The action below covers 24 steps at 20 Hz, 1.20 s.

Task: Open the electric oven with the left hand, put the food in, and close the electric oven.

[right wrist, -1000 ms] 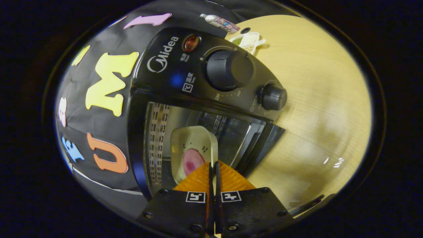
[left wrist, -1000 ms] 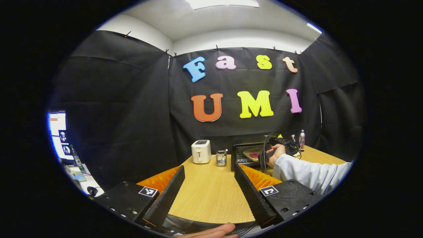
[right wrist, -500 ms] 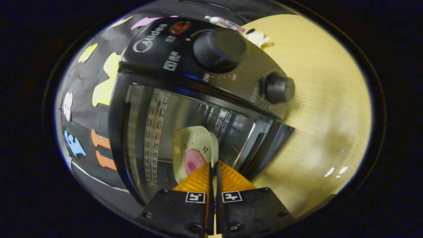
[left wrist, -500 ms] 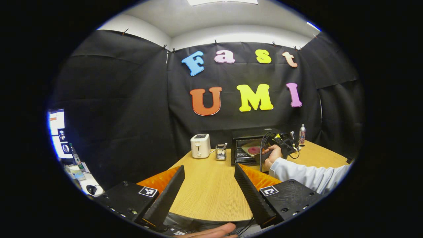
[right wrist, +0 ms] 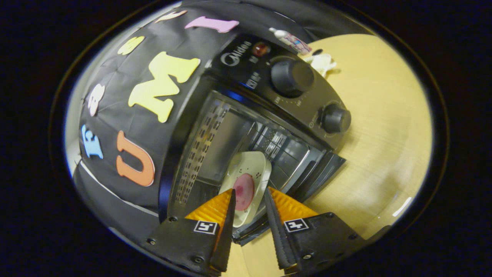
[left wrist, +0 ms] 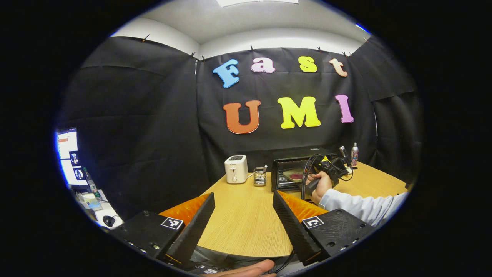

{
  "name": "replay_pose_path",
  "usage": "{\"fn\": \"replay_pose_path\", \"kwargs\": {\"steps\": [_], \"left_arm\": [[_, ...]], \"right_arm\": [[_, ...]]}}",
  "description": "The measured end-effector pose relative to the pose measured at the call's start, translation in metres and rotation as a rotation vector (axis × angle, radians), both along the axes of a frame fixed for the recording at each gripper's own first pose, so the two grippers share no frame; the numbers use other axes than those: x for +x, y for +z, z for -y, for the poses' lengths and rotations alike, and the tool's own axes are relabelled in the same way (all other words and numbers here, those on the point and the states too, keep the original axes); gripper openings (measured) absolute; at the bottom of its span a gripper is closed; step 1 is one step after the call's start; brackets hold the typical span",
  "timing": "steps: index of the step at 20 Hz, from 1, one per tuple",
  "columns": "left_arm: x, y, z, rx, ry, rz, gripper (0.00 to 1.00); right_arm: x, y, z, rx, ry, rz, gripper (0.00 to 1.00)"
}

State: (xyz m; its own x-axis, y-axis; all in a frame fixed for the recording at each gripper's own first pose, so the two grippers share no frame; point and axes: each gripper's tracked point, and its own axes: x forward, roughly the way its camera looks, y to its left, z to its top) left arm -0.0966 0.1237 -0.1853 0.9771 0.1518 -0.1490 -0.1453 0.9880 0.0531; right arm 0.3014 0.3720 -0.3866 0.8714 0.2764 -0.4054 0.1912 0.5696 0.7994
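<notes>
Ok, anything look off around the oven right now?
Nothing stands out. The plate with the food sits inside the open oven, nothing spilled; the right gripper has its jaws open.

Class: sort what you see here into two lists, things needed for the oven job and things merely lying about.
Needed: oven, door open; plate of food inside; right gripper; left gripper.

Lying about: toaster, holder, bottle, table.

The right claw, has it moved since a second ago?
Yes. The right claw has opened and backed away from the plate, which now sits inside the oven.
</notes>
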Motion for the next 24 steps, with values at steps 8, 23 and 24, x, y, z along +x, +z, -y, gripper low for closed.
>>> {"fn": "replay_pose_path", "kwargs": {"steps": [8,23,24], "left_arm": [[0.012,-0.011,-0.007,-0.009,0.04,-0.045,0.96],[0.09,-0.059,0.052,-0.029,-0.061,-0.208,0.96],[0.098,-0.064,0.06,-0.035,-0.077,-0.226,0.96]], "right_arm": [[-0.032,0.038,-0.002,-0.261,0.191,0.184,0.9],[-0.12,0.152,0.101,-0.734,0.283,0.44,0.95],[-0.125,0.162,0.111,-0.754,0.285,0.461,0.96]]}}
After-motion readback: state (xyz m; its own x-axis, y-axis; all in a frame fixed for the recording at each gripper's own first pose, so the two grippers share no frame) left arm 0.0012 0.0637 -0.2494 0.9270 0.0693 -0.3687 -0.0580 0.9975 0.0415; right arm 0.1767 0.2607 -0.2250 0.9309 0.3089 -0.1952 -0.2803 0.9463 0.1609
